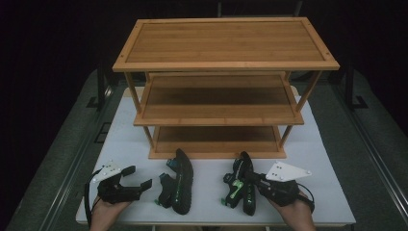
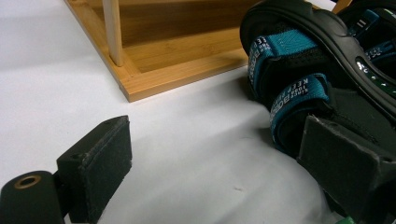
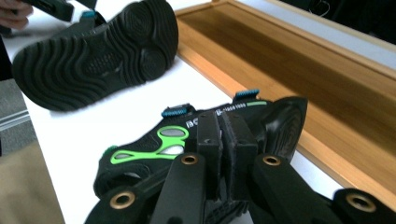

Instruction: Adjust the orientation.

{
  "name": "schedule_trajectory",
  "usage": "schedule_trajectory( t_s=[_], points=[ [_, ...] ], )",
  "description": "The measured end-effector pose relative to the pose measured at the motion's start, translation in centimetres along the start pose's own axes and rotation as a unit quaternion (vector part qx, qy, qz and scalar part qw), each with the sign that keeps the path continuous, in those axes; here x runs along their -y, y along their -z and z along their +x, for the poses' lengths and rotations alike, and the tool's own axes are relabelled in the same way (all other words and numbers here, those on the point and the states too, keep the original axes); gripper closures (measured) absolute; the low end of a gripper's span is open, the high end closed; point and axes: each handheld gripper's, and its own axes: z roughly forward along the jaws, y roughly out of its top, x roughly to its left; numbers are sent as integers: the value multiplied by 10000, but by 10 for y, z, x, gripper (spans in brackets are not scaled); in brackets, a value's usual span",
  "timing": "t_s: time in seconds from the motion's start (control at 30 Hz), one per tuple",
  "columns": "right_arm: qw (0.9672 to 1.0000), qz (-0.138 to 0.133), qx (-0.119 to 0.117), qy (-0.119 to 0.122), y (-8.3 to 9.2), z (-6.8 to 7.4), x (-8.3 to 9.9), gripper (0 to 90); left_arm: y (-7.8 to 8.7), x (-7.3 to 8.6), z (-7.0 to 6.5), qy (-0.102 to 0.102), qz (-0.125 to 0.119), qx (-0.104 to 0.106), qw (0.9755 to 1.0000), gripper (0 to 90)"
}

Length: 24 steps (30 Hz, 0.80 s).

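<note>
Right gripper view: your right tool (image 3: 227,140) is clamped on the black sandal with green straps (image 3: 154,149), lying on the white bench (image 1: 211,168).
Lift it level toward the bamboo three-tier shoe rack (image 1: 216,115); your left tool (image 1: 137,178) stands apart beside the black sandal with teal straps (image 1: 178,180).

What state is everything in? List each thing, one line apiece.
rack: upright, all three shelves empty.
left sandal: on its side, not gripped.
right sandal: on its side, pinched by the right gripper.
left gripper: open, beside the left sandal.
right gripper: shut on the right sandal.
</note>
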Motion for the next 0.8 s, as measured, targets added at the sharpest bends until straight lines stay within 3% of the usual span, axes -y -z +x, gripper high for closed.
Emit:
schedule_trajectory(
  t_s=[0.47,0.8],
  points=[
    [9999,1,156,-4,11,-4,5,895,0,0,0,11,-10,12,10000,88],
    [9989,126,436,-105,26,-12,12,894,-3,0,-2,-11,36,29,10000,88]
  ],
)
